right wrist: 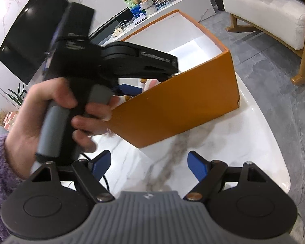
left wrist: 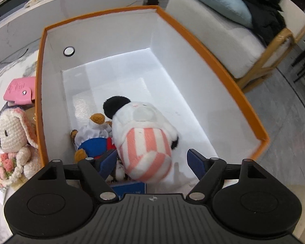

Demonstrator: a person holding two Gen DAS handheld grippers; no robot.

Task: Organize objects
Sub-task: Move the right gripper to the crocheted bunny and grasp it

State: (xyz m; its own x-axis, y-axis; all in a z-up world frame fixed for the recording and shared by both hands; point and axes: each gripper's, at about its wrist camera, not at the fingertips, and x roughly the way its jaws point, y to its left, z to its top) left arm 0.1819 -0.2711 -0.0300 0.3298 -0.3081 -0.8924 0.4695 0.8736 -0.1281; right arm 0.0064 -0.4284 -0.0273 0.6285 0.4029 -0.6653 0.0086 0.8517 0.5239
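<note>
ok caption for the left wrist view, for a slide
Open left gripper above a striped plush lying inside the orange box.

White marble-veined table point(right wrist: 193, 142) is carrying the load. Orange box point(right wrist: 179, 105), open-topped with a white inside, is sitting on it near the curved edge. To the left of the box in the left wrist view, a crocheted rabbit point(left wrist: 12, 138) is standing just beside its wall, and a pink wallet point(left wrist: 20, 91) is lying behind the rabbit.
</note>
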